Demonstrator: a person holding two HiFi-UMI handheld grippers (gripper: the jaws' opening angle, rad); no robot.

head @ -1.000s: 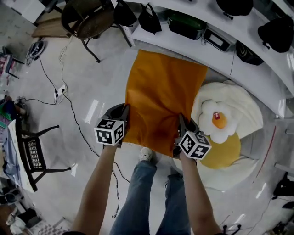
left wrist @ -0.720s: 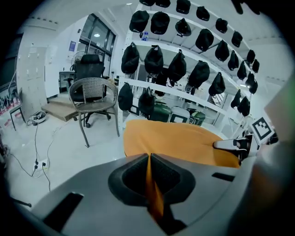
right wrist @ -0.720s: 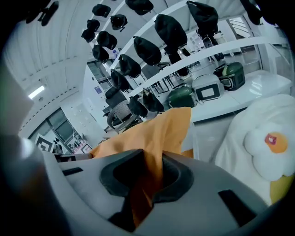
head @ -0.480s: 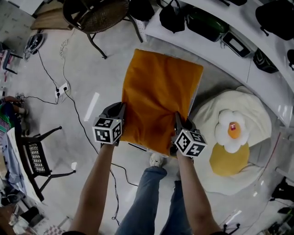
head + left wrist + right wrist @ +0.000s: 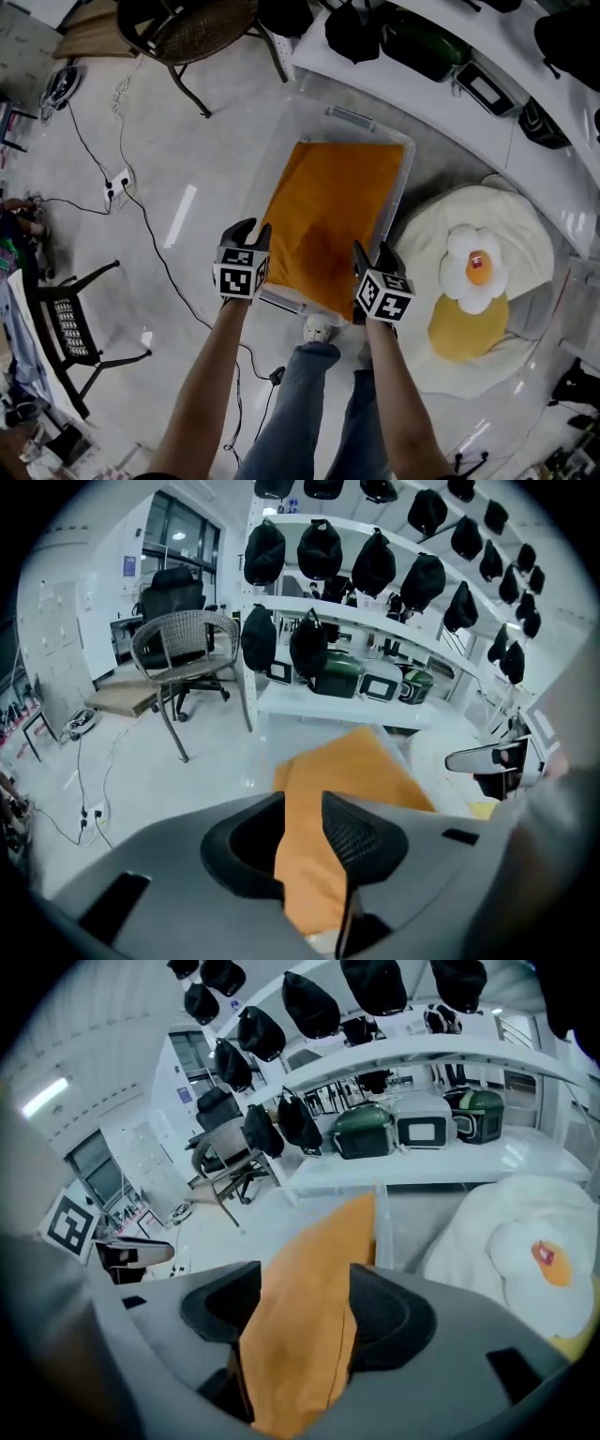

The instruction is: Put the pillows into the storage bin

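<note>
1. Head view, main item: an orange pillow (image 5: 333,220) is laid inside the clear bin (image 5: 352,119) on the floor (image 5: 197,178). Its far end is sunk below the rim, while its near edge is draped over the bin's near wall.
2. Change noted: half a second ago the pillow was held above the bin and hid most of it. It is now lowered, and the rim and far handle are exposed around it.
3. Left gripper (image 5: 253,234): set at the pillow's near left corner. In the left gripper view the jaws (image 5: 302,817) are opening, but the cloth (image 5: 314,855) is still pinched narrow between the pads.
4. Right gripper (image 5: 368,255): set at the near right corner. In the right gripper view the jaws (image 5: 305,1307) are opening wide, and the cloth (image 5: 309,1269) is left loose and full in the gap; the corner is judged released.
5. Meaning for the task: this pillow is judged placed, with release in progress. The near edge may need to be pushed in once both corners are free.
6. Remaining item: an egg pillow (image 5: 473,262) is lying on the floor to the right of the bin, apart from it and not yet stored.
7. Surroundings: a shelf (image 5: 422,94) with dark bags is beyond the bin, and a chair (image 5: 192,33) is at the far left.
</note>
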